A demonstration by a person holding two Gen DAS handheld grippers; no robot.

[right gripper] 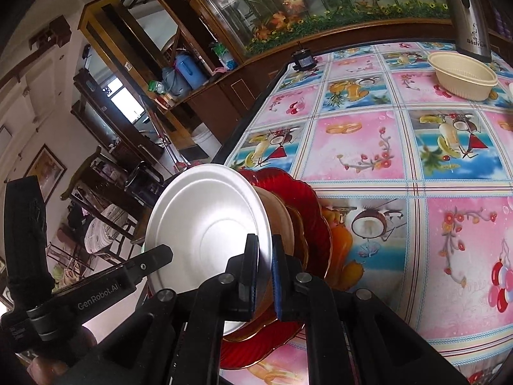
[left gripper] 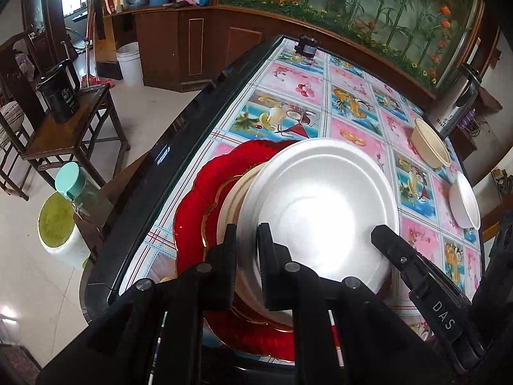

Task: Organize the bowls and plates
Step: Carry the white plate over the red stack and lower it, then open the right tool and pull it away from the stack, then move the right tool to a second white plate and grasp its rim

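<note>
The white plate is being gripped at its rim by both the left tool and the right tool, over a stack on the red plate. Still apart on the counter: a beige bowl and, seemingly, a white bowl.

Matt white plate, foam-like; glossy ribbed red glass dish, lower left; glossy printed plastic tablecloth; brushed metal kettle, upper right.
</note>
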